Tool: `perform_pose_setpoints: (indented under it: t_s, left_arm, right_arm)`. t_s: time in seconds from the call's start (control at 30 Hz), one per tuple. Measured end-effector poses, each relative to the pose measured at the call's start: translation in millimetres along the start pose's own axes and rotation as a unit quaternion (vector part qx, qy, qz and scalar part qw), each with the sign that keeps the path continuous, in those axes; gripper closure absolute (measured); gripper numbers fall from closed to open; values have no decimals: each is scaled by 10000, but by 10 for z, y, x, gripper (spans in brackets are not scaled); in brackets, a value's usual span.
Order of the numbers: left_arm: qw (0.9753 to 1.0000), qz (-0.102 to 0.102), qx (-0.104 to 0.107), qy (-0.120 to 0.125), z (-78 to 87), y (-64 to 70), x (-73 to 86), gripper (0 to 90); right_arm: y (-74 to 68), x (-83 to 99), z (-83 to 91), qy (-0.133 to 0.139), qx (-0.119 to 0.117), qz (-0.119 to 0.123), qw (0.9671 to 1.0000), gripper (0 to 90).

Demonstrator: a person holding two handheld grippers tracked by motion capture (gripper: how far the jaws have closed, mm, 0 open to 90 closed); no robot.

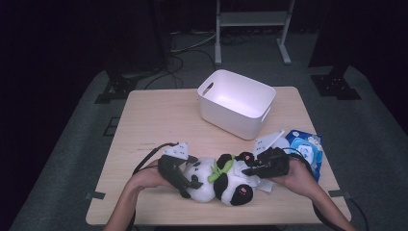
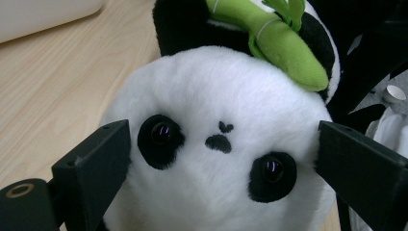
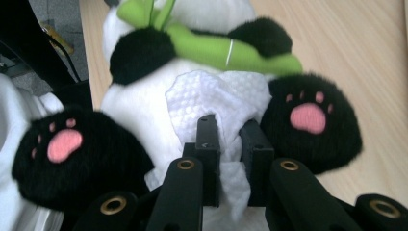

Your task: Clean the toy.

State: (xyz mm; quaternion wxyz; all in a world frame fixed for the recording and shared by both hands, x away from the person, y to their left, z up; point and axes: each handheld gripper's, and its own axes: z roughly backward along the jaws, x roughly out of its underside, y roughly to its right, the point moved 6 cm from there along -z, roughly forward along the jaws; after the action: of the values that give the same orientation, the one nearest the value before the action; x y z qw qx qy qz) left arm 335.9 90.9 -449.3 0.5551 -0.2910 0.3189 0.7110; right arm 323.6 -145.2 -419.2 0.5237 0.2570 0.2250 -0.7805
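Room: dark, grey floor.
Table [image 1: 144,125]: wood, bin [image 1: 235,102] near far edge.
Left gripper [image 1: 185,180]: wide around panda [image 1: 211,180] head.
Right gripper [image 1: 250,169]: pinching tissue [image 3: 211,103].

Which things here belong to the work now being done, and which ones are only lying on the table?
In use:
- toy panda, its head between the jaws of the left hand-held gripper
- white wipe, pinched by the right hand-held gripper against the panda's belly

Lying about:
- white bin
- blue packet, near the right edge of the table
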Motion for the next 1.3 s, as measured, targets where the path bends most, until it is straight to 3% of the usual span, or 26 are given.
perform_pose_setpoints:
  t_s: [0.57,0.73,0.83,1.03,1.3]
  left_arm:
    - [10000,-35,11,34,-28,38,-30,60]
    - [10000,-31,-7,46,-29,40,-33,60]
    - [10000,-58,0,43,-28,42,-30,60]
    - [10000,-7,-28,77,-2,18,-19,60]
    - [10000,49,-31,-14,65,-8,47,60]
  right_arm:
    - [-22,-466,-198,148,-100,247,9995,797]
    - [-165,-596,-254,149,-263,420,9987,797]
    - [-224,-635,-292,65,-223,581,9980,798]
    - [-139,-575,-282,-68,-103,450,9989,798]
    - [36,-334,-159,-60,49,124,9999,797]
